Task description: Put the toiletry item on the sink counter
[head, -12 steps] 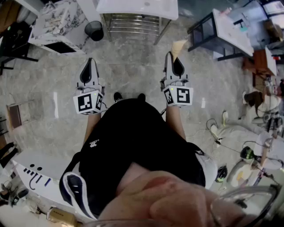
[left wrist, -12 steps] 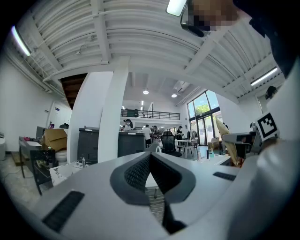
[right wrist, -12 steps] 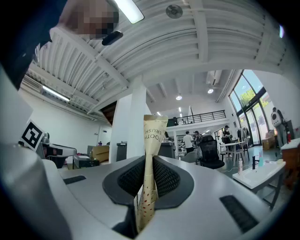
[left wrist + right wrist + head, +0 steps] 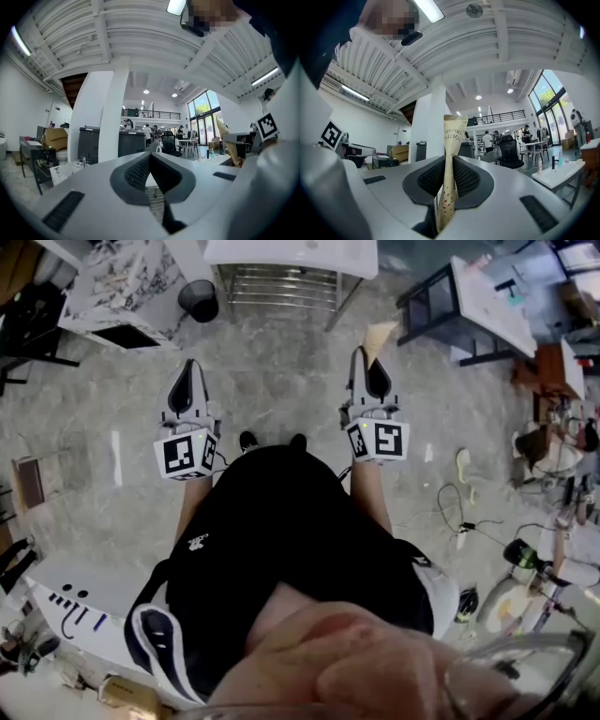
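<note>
So, this looks like the carry step. The right gripper (image 4: 449,180) has its jaws pinched narrow on a paper toothbrush packet (image 4: 452,136) that pokes up past the tips. The left gripper (image 4: 151,174) is closed on nothing. Next move, I'd guess: step forward to the white sink counter (image 4: 291,254) at top centre and set the packet down. A black bin (image 4: 199,304) upper left and a dark table (image 4: 436,306) upper right flank the route, but neither blocks it.
</note>
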{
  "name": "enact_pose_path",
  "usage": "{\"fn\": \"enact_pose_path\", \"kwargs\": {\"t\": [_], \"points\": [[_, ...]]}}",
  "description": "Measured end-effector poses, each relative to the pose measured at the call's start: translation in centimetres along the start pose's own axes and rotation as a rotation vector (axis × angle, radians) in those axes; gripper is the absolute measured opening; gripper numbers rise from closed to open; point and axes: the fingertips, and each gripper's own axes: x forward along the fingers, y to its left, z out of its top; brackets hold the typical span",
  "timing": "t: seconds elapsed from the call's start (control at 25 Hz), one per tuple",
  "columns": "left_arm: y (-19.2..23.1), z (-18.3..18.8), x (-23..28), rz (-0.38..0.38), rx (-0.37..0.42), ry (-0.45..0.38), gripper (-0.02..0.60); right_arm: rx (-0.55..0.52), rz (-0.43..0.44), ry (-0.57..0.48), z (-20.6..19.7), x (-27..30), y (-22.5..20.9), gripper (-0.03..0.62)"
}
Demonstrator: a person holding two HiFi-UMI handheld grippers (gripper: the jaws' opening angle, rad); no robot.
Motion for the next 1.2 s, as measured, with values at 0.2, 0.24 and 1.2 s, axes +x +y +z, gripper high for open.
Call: {"fn": "enact_pose_path", "kwargs": {"t": [0.2,0.24,1.2], "points": [[0.4,0.2,-0.1,-0.001,-0.005,0.009,0.006,-0.002,-0.014,-0.004,0.2,0.1,-0.1,0.058],[0.5,0.2,-0.1,-0.002,-0.006,0.010,0.006,-0.003,-0.019,-0.004,0.2,0.1,-0.1,0.058],[10.0,-0.9,-2.2,-0.058,-0.060,0.037,0.006,-0.048,-0.073,0.000,0.2,2.1,8.5,0.058]]}}
